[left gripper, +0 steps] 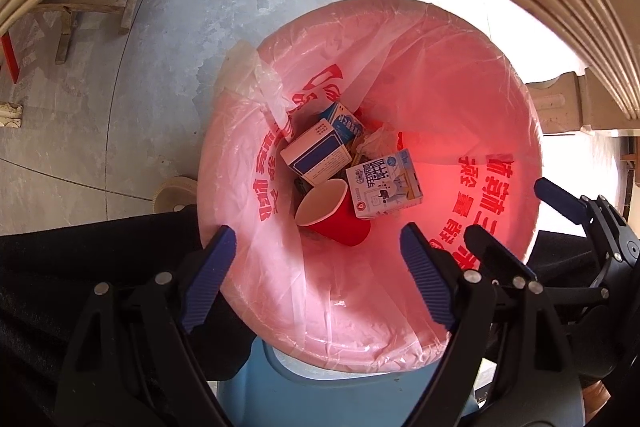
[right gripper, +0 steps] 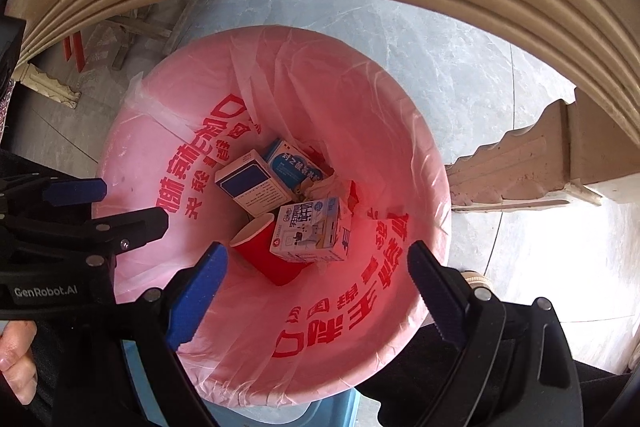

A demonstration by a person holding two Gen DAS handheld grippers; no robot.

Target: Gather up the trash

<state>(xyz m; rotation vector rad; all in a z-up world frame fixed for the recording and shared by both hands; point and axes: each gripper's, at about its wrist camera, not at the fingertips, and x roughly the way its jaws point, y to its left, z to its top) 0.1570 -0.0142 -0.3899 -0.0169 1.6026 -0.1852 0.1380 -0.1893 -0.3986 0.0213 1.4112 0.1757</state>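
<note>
Over bin (left gripper: 240, 147): both tongs (left gripper: 320, 283) (right gripper: 320, 291) wide, empty

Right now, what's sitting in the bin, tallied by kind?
Cartons and boxes: 3 – milk carton, white-and-blue box, blue-printed box
Red paper cups: 1 – red cup
Crumpled paper or wrappers: 1 clump visible; exact pieces cannot be told
Total: 5 countable items, all inside the pink bag. Both grippers, left and right, are open and empty.
</note>
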